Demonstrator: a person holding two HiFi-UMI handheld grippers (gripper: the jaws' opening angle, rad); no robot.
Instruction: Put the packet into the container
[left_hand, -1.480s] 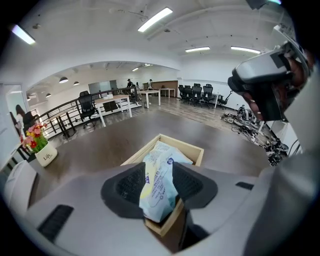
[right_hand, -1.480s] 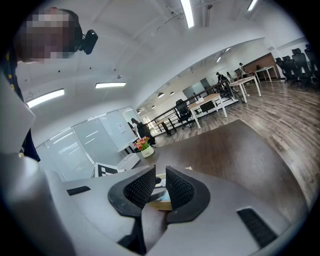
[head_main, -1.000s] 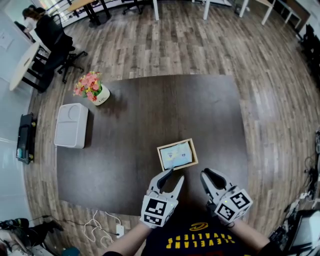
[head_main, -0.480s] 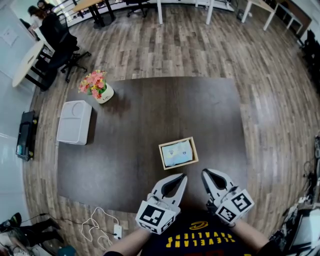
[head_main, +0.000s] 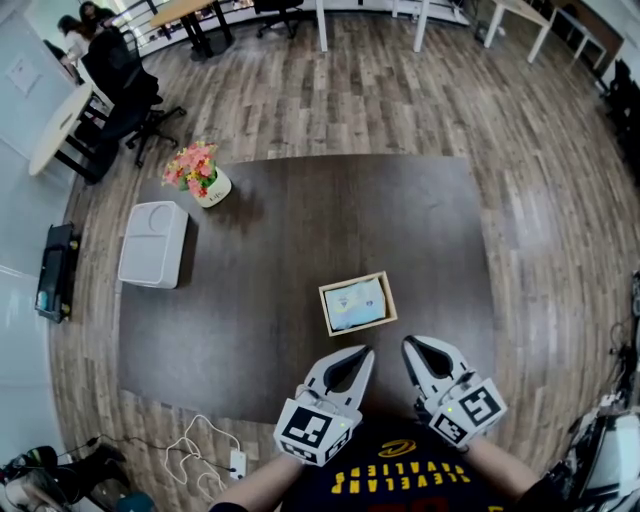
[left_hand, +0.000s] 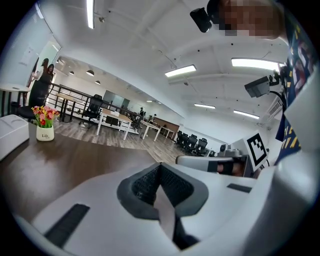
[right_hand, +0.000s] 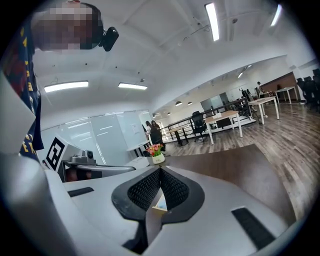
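1. Seen from above, a dark table (head_main: 300, 220) stands on a wood floor, with a small wooden container (head_main: 324, 308) sitting near its front edge
2. The pale blue packet (head_main: 356, 304) lies flat inside the container and fills most of it
3. The left gripper (head_main: 366, 352) is held at the table's front edge, just short of the container, its claw closed tip to tip with nothing in it
4. The right gripper (head_main: 408, 346) is beside it, also apart from the container, its claw pinched together and empty
5. At the table's far left are a pot of flowers (head_main: 200, 172) and a white box (head_main: 152, 244), both well apart from the container
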